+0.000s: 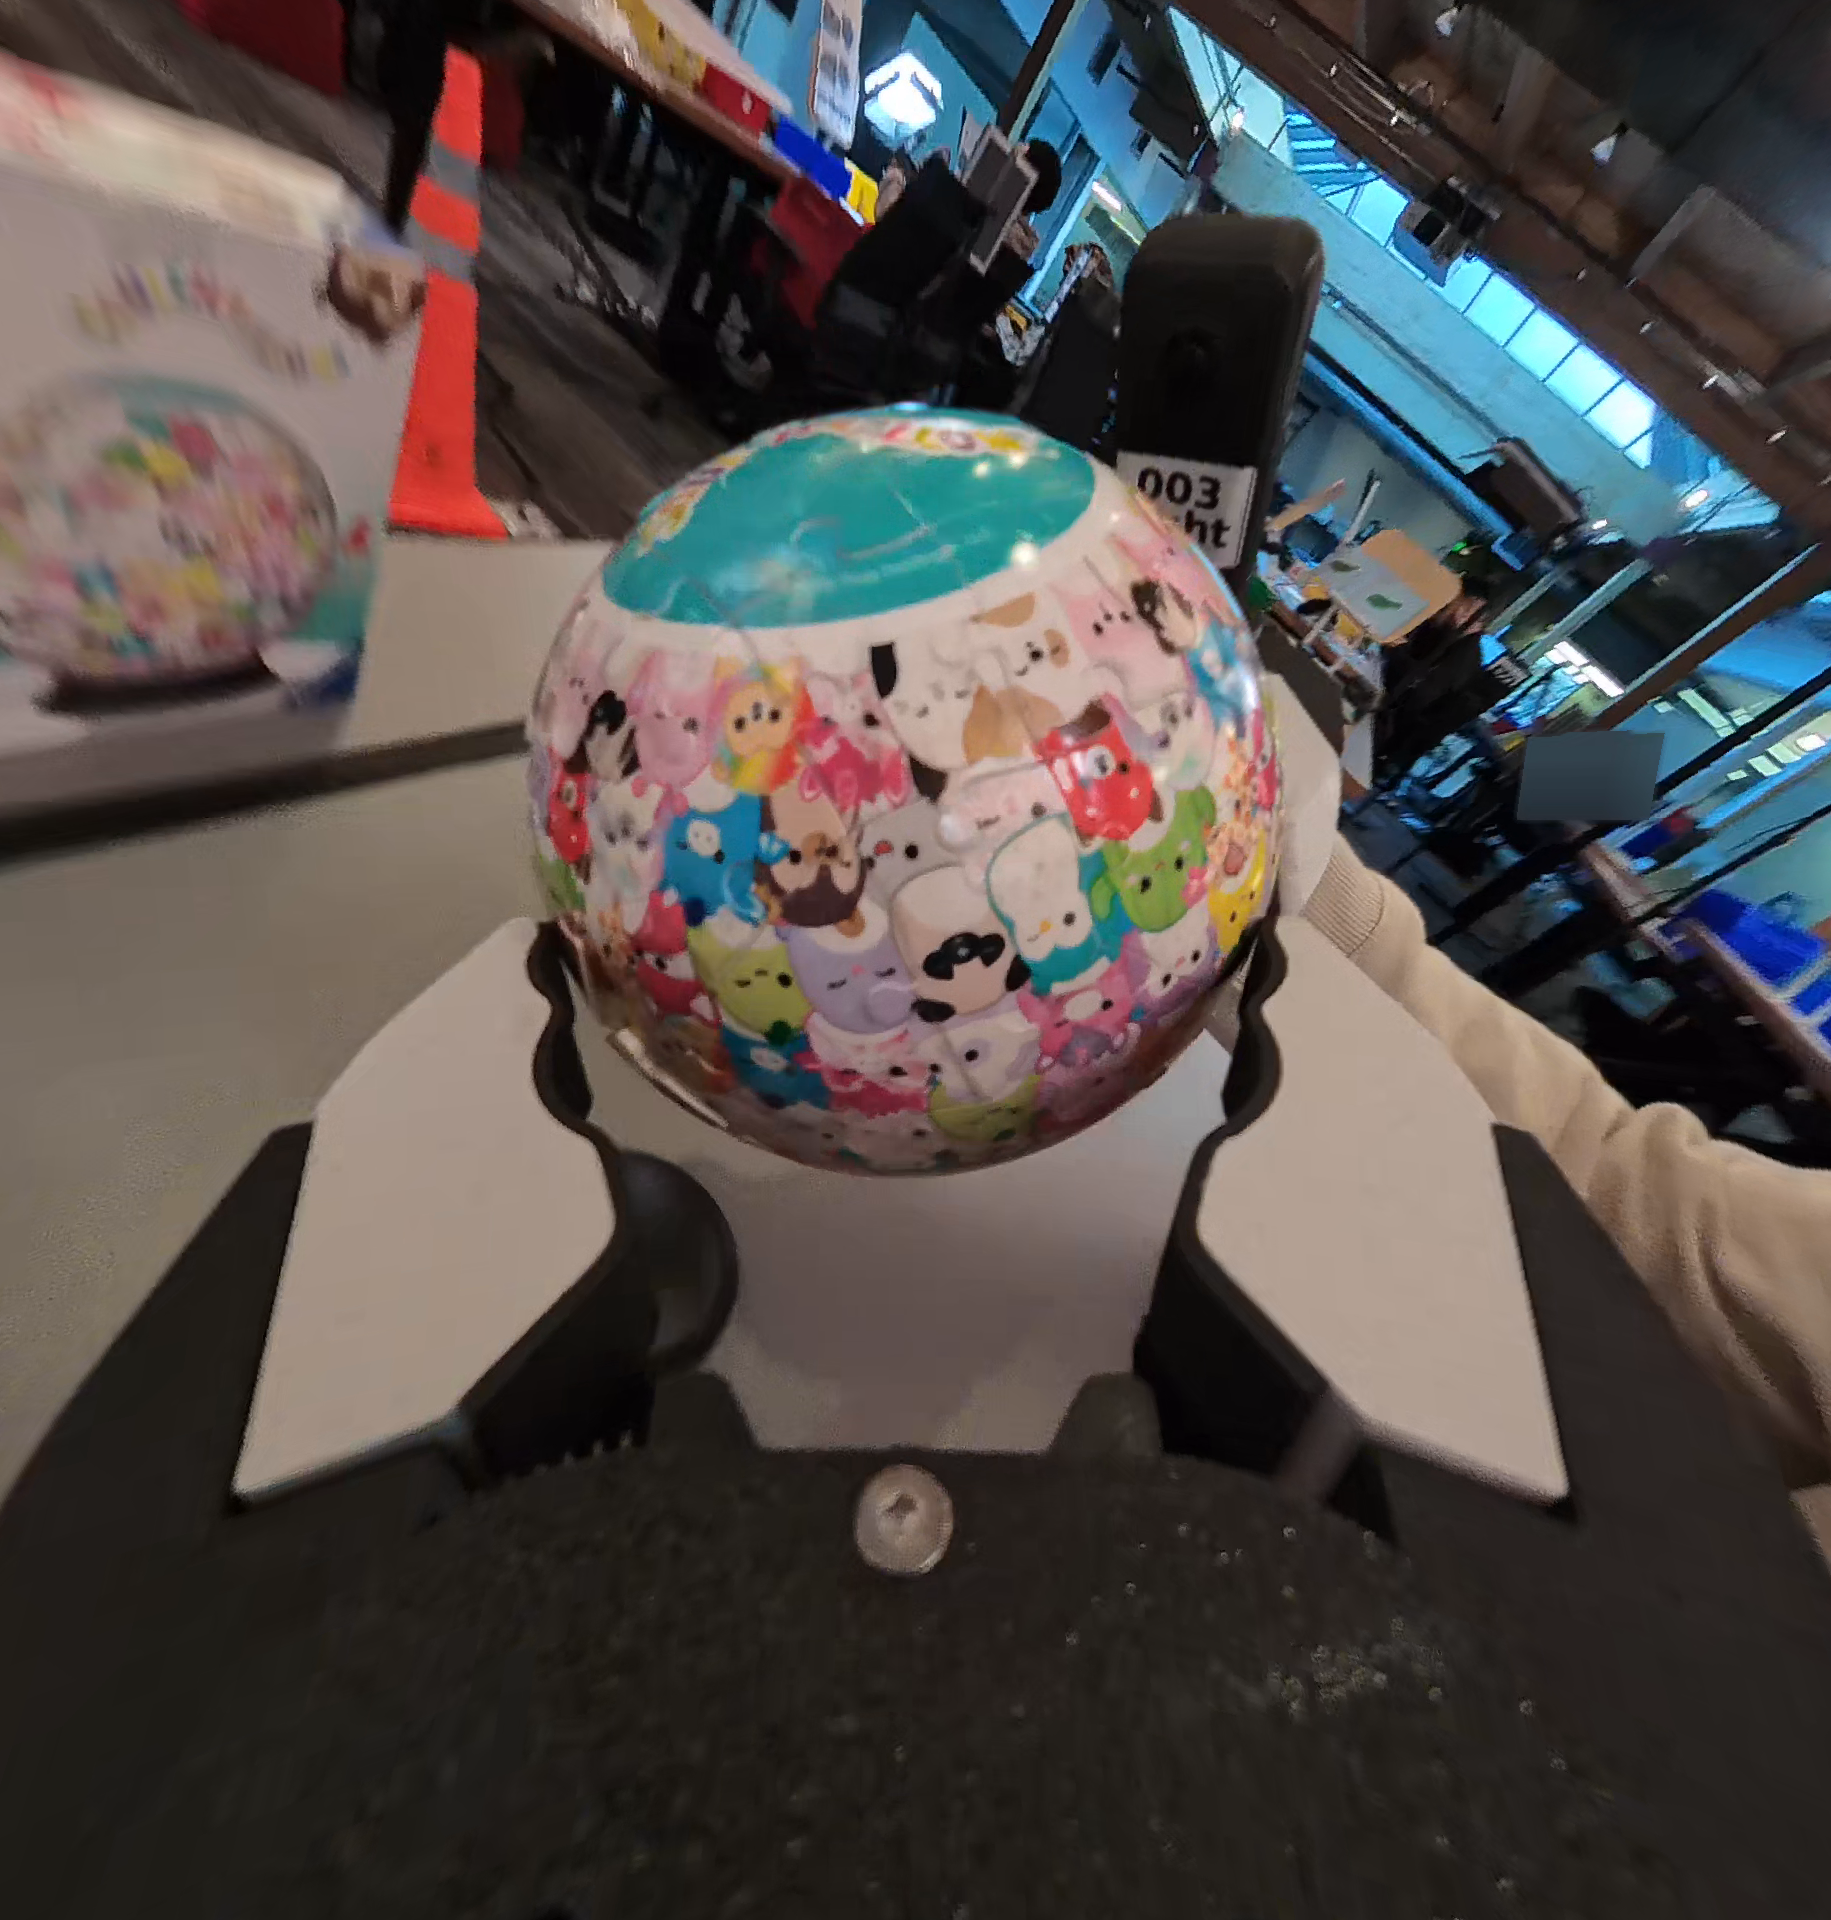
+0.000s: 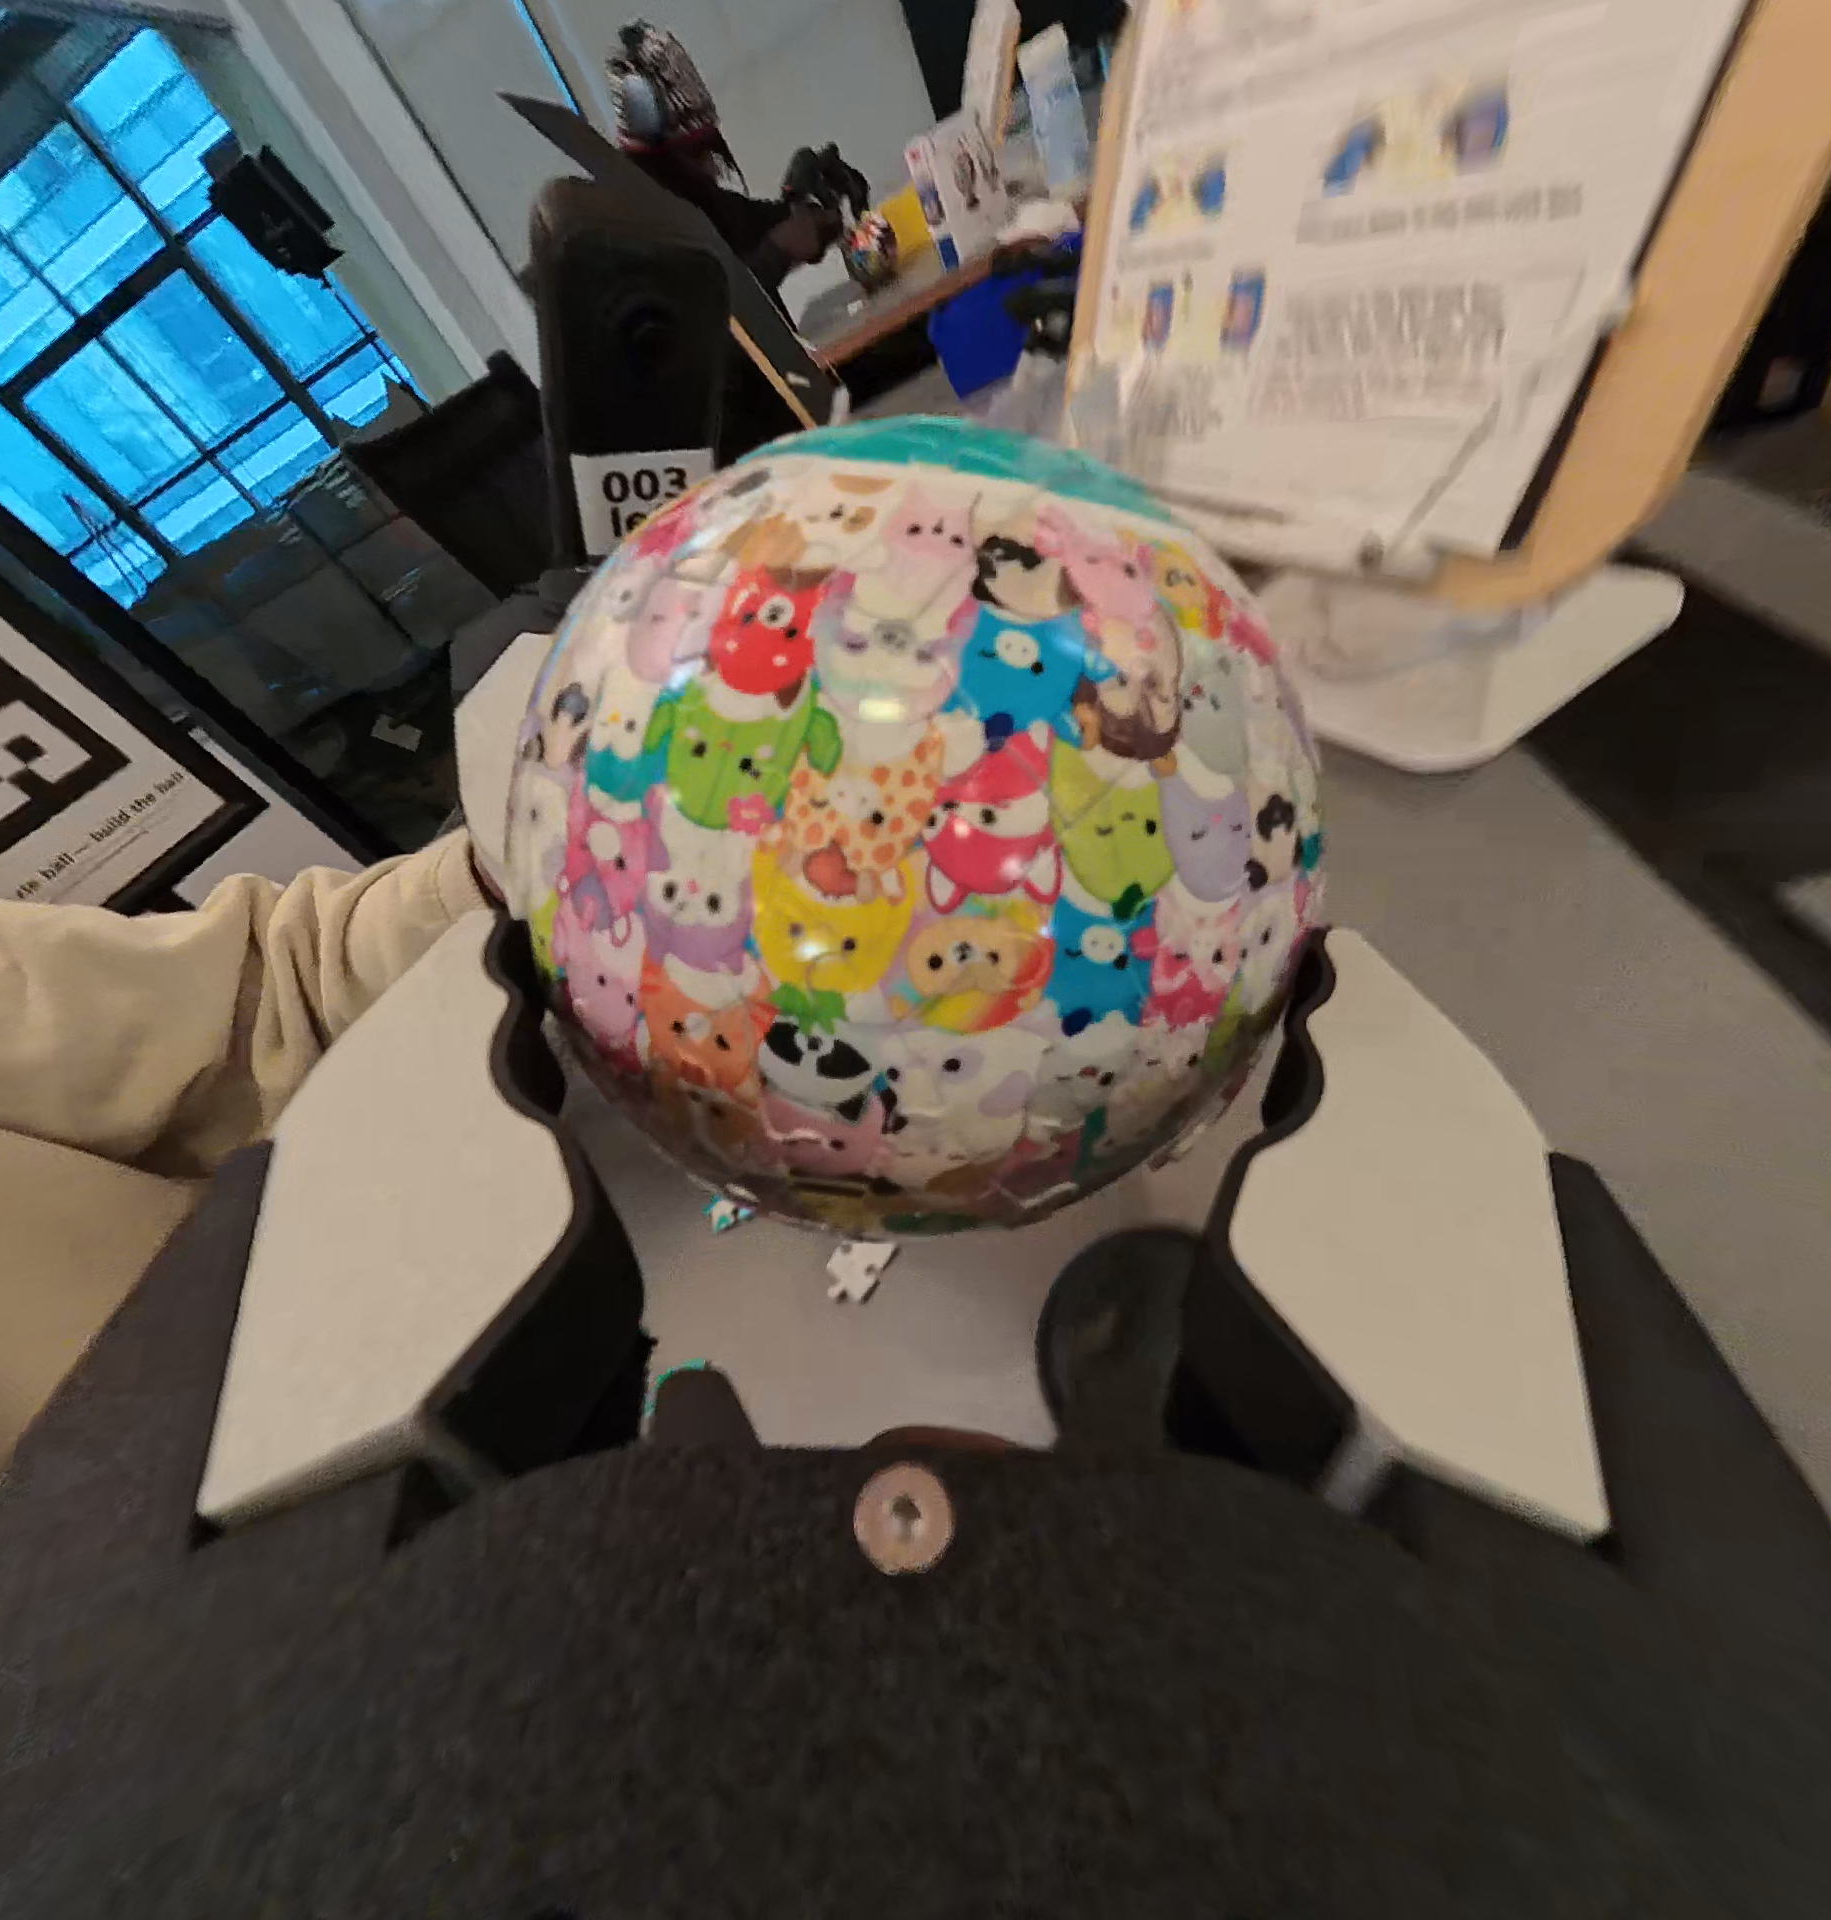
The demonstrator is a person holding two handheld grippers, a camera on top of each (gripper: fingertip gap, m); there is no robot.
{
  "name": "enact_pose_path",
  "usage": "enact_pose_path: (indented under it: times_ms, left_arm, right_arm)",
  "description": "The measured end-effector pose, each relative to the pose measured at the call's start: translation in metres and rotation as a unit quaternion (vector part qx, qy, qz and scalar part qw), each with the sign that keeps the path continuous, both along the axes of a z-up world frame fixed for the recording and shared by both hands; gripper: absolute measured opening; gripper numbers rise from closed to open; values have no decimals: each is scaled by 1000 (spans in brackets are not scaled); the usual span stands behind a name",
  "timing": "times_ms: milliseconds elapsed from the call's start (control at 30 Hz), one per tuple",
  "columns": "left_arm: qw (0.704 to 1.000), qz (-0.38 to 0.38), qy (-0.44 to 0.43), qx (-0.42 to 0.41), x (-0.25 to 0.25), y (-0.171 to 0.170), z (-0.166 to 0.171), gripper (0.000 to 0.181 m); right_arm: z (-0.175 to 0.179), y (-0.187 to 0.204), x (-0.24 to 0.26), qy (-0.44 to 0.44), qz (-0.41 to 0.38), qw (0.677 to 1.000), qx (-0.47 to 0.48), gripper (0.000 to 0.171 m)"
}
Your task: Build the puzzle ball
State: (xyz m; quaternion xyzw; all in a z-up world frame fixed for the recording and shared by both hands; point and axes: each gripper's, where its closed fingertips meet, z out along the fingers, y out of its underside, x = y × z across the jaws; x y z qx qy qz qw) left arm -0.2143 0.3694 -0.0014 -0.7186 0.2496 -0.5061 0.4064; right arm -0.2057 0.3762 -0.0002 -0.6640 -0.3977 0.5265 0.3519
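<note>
While both grippers face each other, I hold puzzle ball point(image 1: 906, 800) between: left gripper point(image 1: 903, 966) and right gripper point(image 2: 909, 977) each clamping its sides.

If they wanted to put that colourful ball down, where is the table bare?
Bare grey table lies between the puzzle box and the left claw. Under the puzzle ball, loose pieces crowd it; the instruction stand fills the far side.
</note>
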Motion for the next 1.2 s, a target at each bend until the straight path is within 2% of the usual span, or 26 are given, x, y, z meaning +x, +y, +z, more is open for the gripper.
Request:
enact_pose_path:
  times_ms: [200,333,367,400,500,533,567,667,733,833,900,933,1000,1033,1100,1133,1200]
  left_arm:
    - [983,-44,-14,-177,14,-16,-89,122]
    - [966,-52,-5,-254,20,-25,-125,130]
    - [965,-55,-14,-257,21,-23,-127,116]
    - [964,-64,-31,-257,23,-22,-124,98]
    - [969,-45,-37,-241,21,-8,-126,96]
    - [972,-40,-42,-229,20,-6,-124,94]
    - [974,-41,-43,-218,18,-7,-121,96]
    - [988,-12,-11,-157,3,-16,-111,101]
    - [992,15,-7,-127,-16,-42,-100,106]
    - [995,37,-9,-87,-34,-129,-85,106]
    - [996,20,-15,-89,-24,-202,-90,107]
    - [995,13,-21,-93,-14,-232,-96,106]
    - [992,-26,-30,-118,20,-280,-111,107]
    - [991,-53,-27,-119,39,-300,-117,107]
    - [993,-77,20,-91,67,-323,-135,109]
    - [993,-80,37,-80,77,-328,-142,110]
    - [994,-80,38,-68,86,-329,-146,107]
  right_arm:
    - [-80,-7,9,-50,-35,981,-185,136]
    - [-116,-18,10,-71,-41,960,-268,133]
    - [-122,-19,9,-74,-39,956,-282,132]
    - [-124,-21,7,-66,-28,954,-291,115]
    - [-127,-12,5,-38,-32,952,-302,110]
    - [-126,-9,7,-30,-32,957,-285,109]
    - [-128,-5,10,-32,-42,962,-269,114]
    - [-123,8,23,-30,-70,974,-215,111]
    - [-115,11,41,-24,-106,980,-170,110]
    - [-93,-22,84,26,-180,978,-100,109]
    - [-87,-52,123,56,-289,956,-21,100]
    - [-85,-60,139,78,-334,939,25,104]
    - [-92,-65,156,97,-378,921,17,98]
    - [-92,-63,157,114,-378,919,15,99]
    - [-102,-54,150,77,-362,929,13,99]
    - [-108,-47,148,49,-358,932,12,98]
    - [-111,-35,139,57,-362,931,5,95]
